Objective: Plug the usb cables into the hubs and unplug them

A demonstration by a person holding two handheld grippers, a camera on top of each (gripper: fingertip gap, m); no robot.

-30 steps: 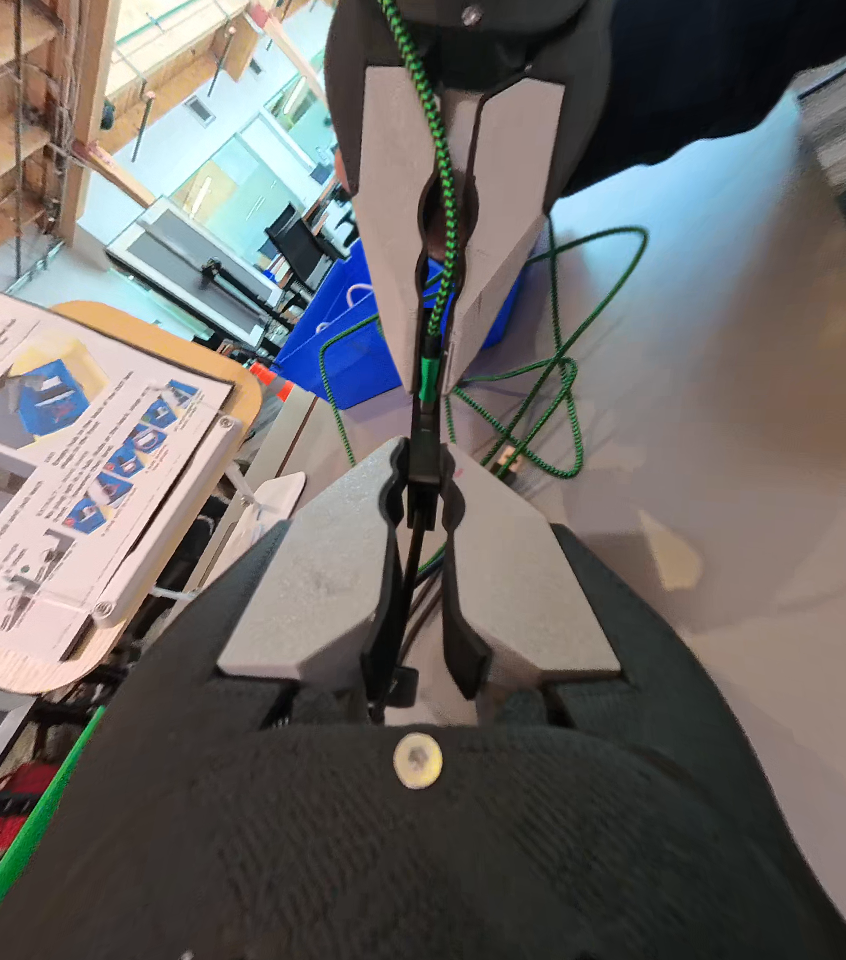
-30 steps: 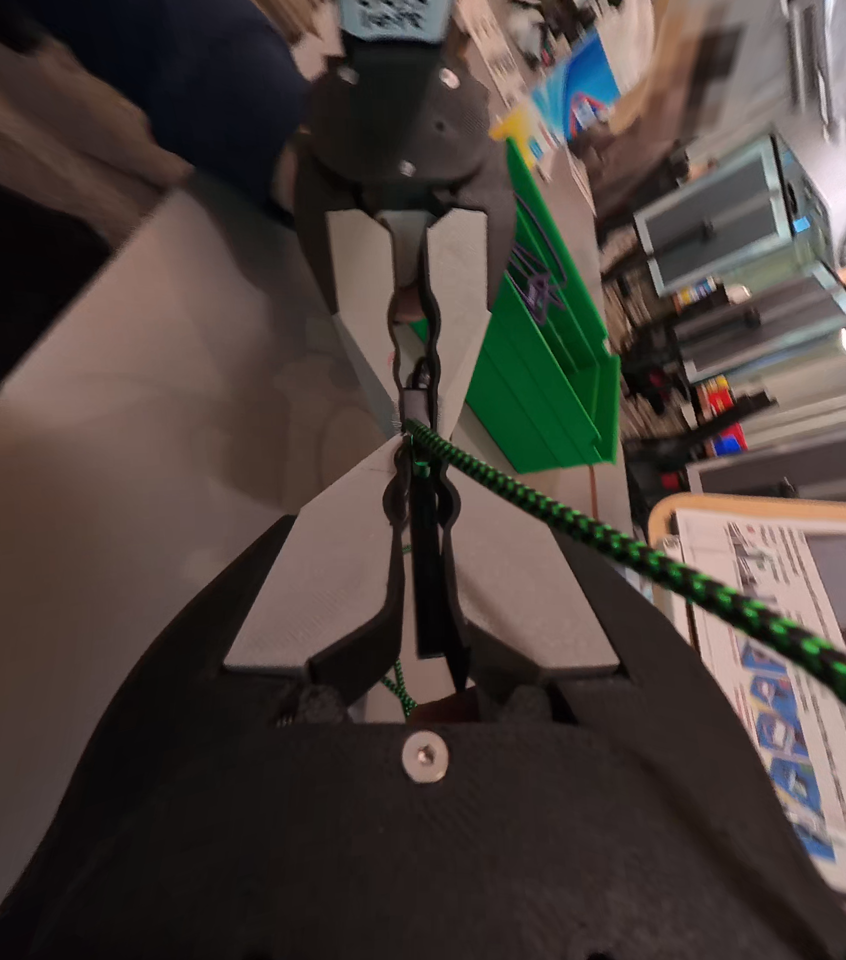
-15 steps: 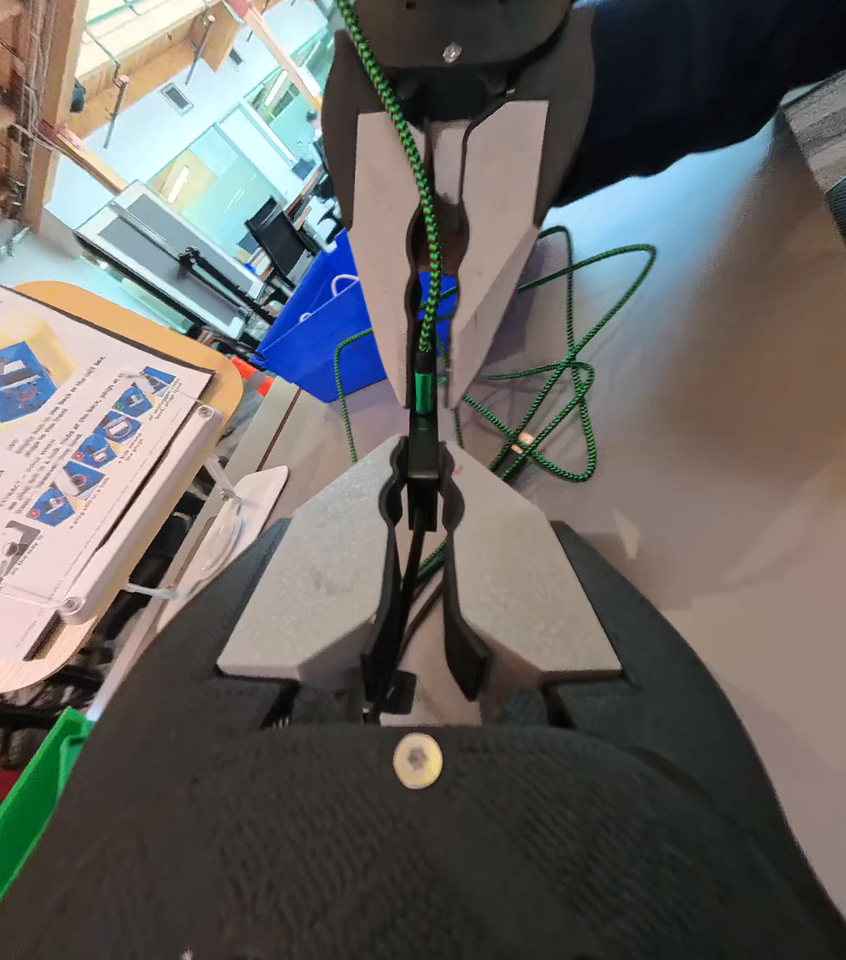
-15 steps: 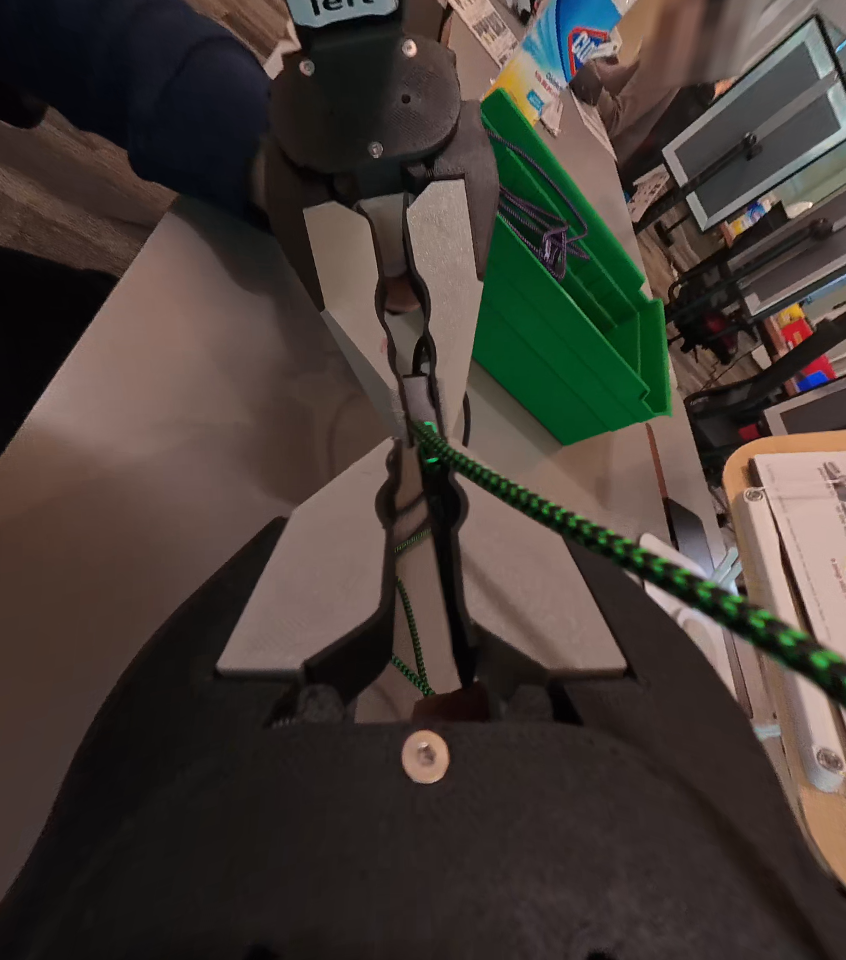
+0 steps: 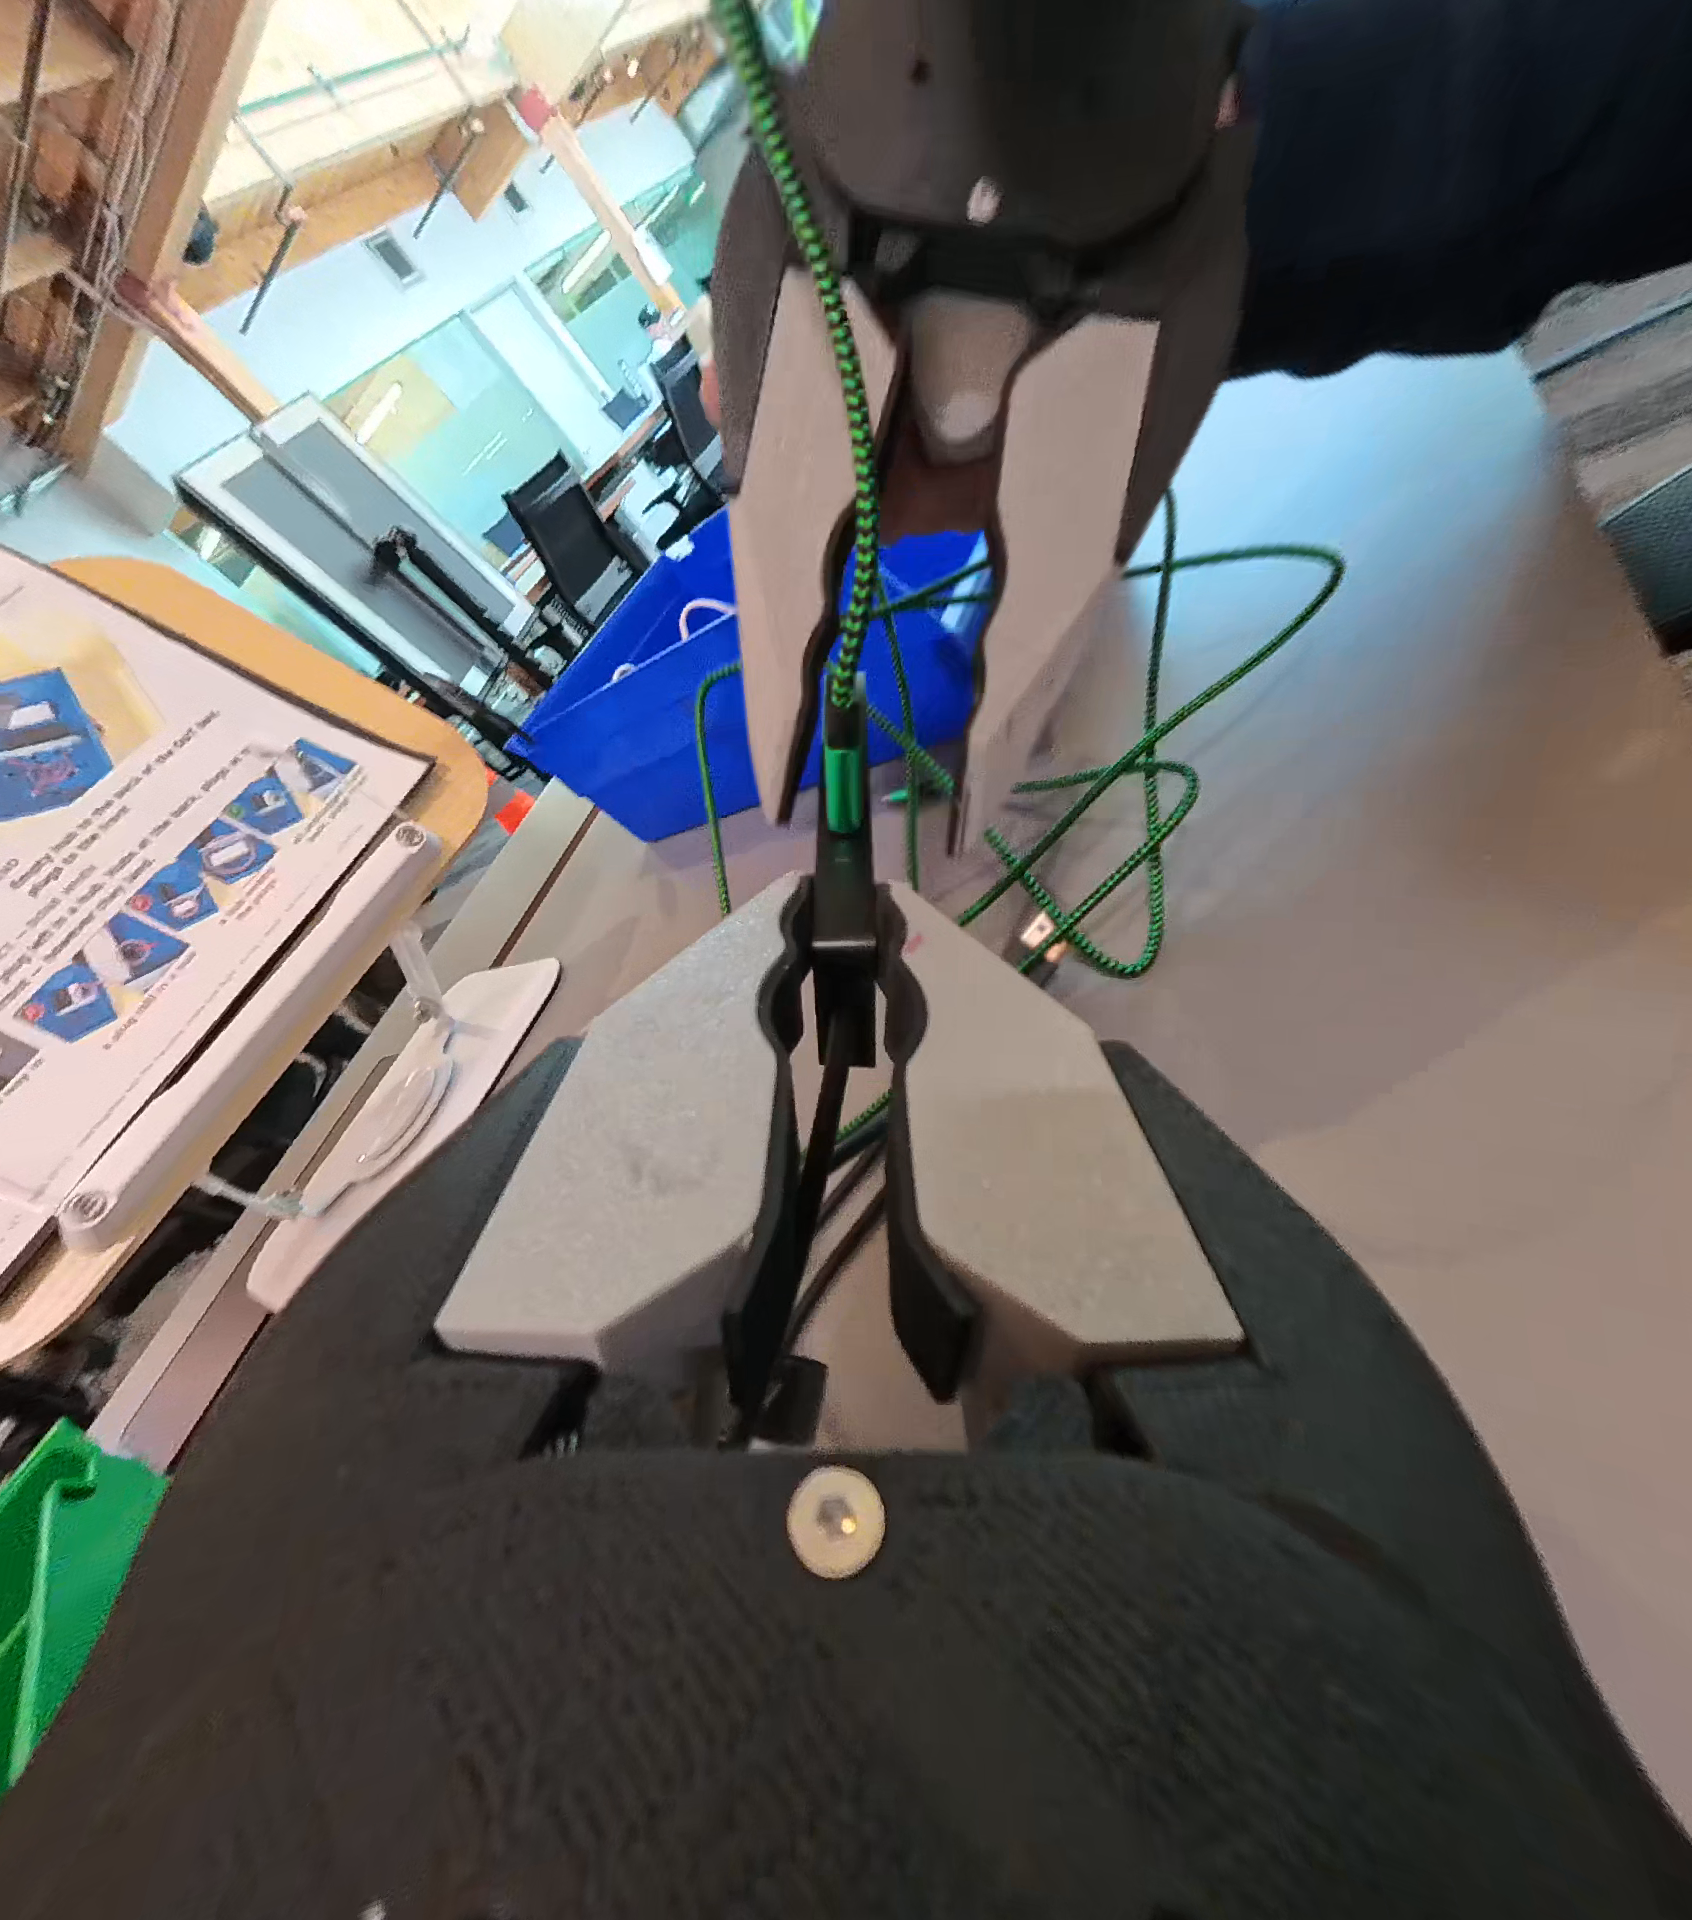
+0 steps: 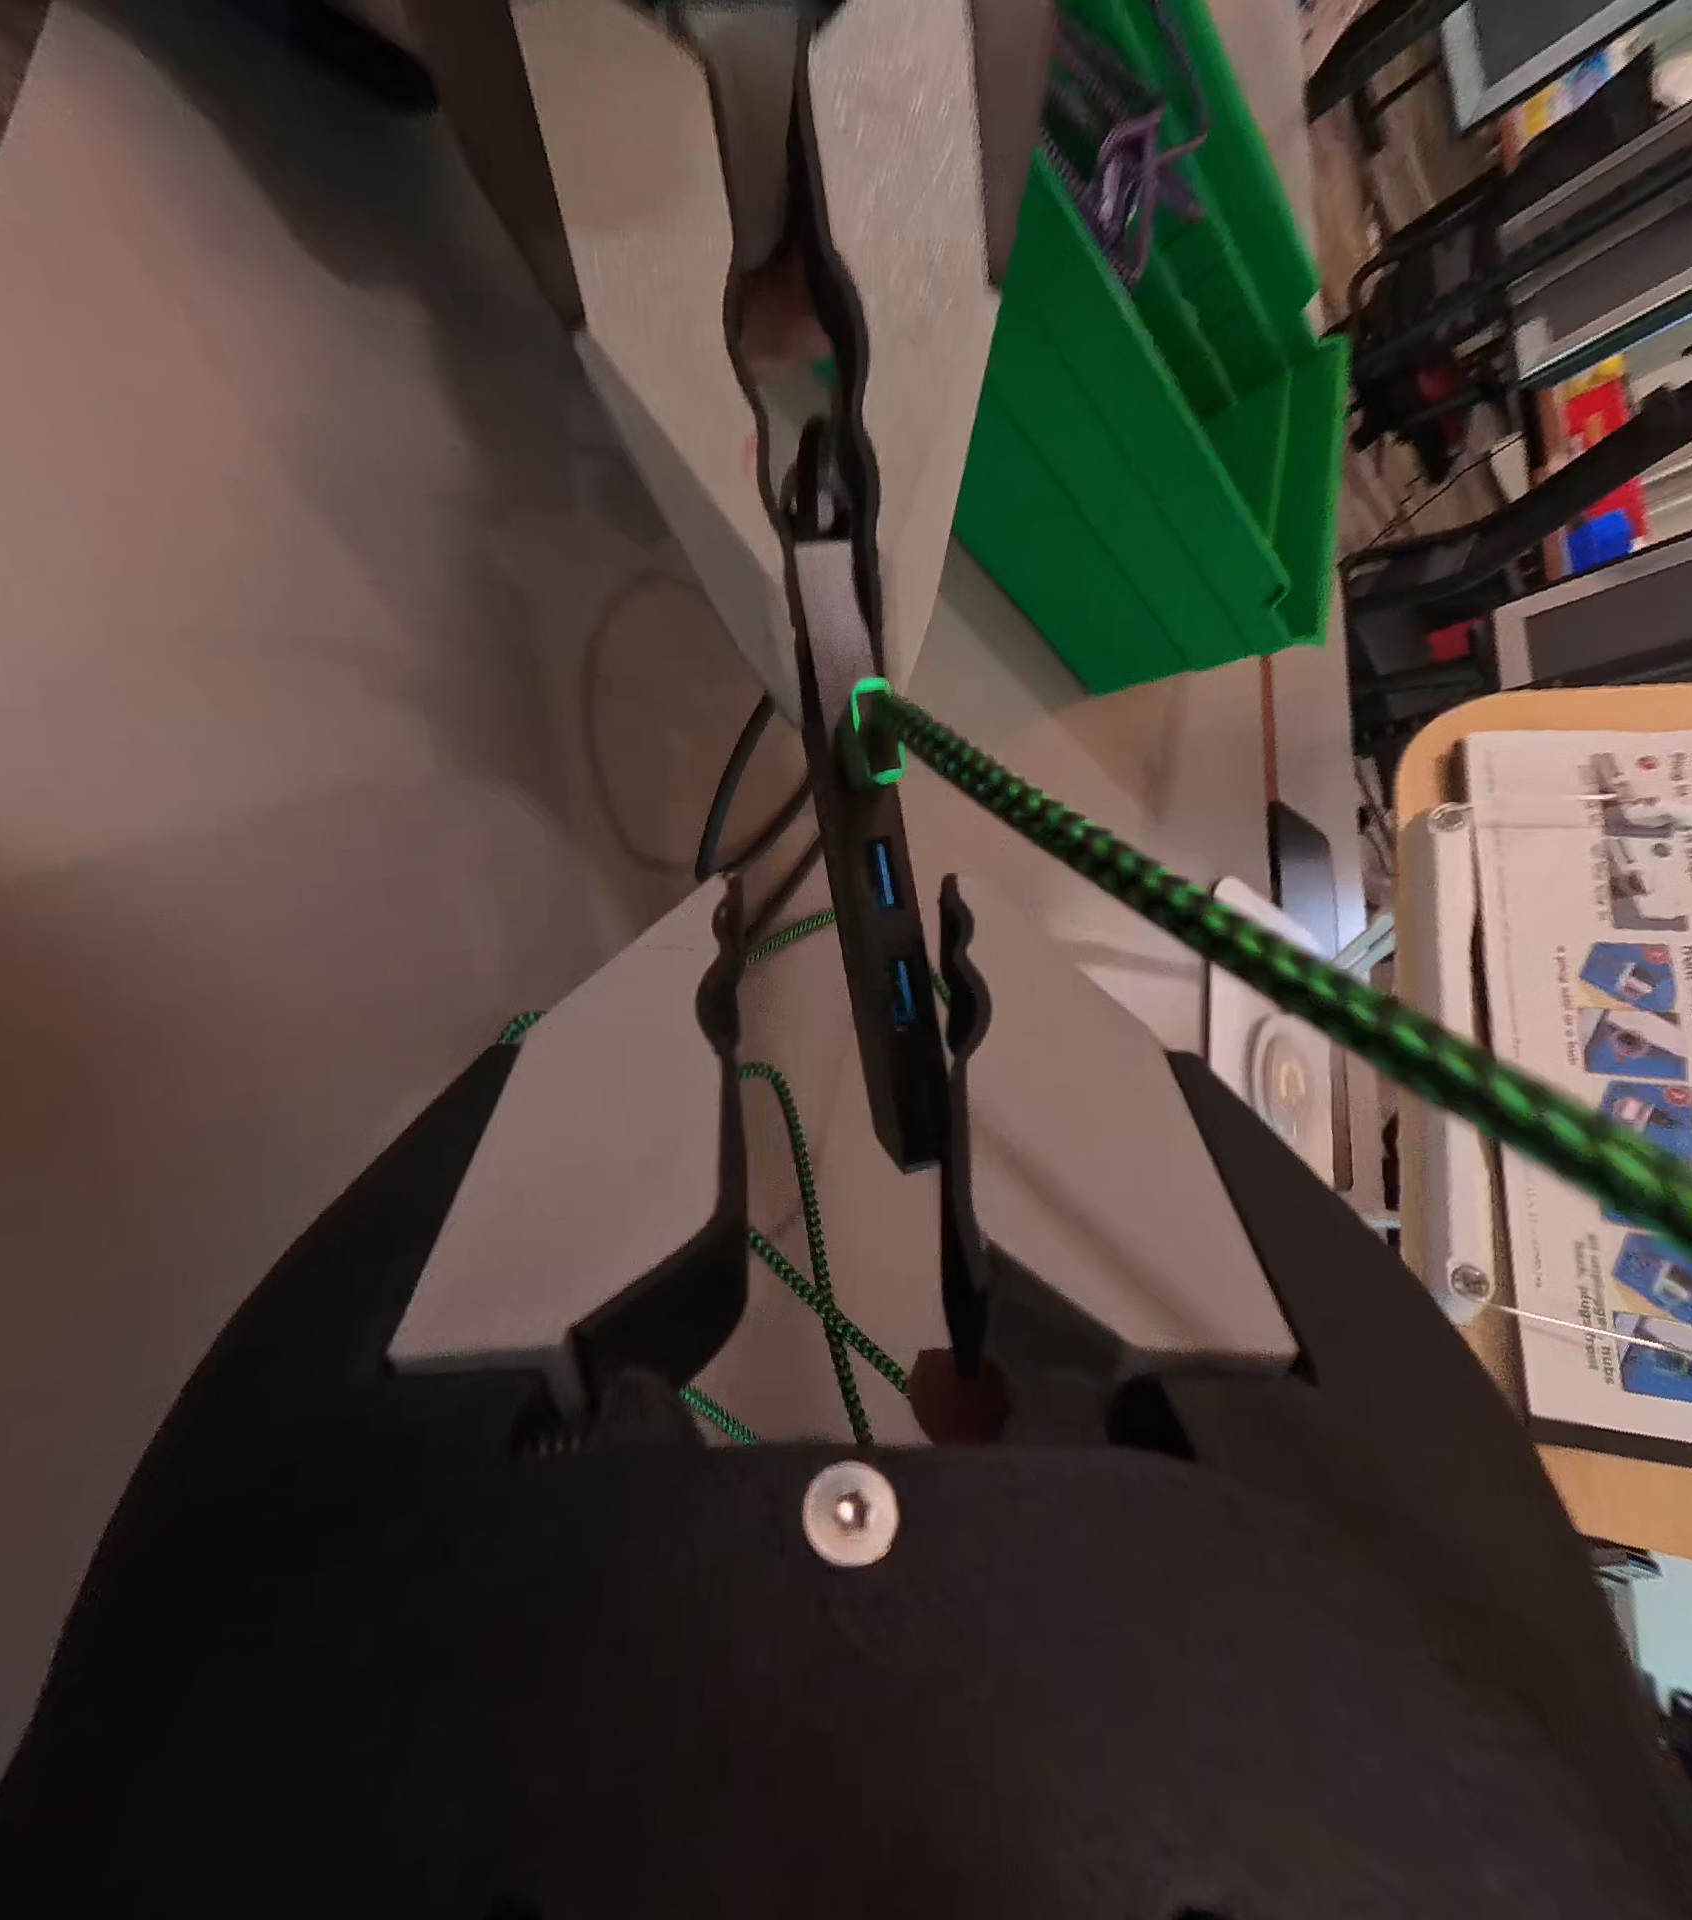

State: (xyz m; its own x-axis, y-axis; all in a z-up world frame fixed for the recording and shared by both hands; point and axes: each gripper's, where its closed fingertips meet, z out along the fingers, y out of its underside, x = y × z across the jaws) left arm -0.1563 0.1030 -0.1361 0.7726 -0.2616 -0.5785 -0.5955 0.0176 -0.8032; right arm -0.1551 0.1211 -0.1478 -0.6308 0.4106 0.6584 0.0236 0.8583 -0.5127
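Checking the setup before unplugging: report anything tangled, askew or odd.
The green braided cable lies in tangled, crossing loops on the table, and it runs over the open right gripper. The hub, held by the left gripper, looks fine.
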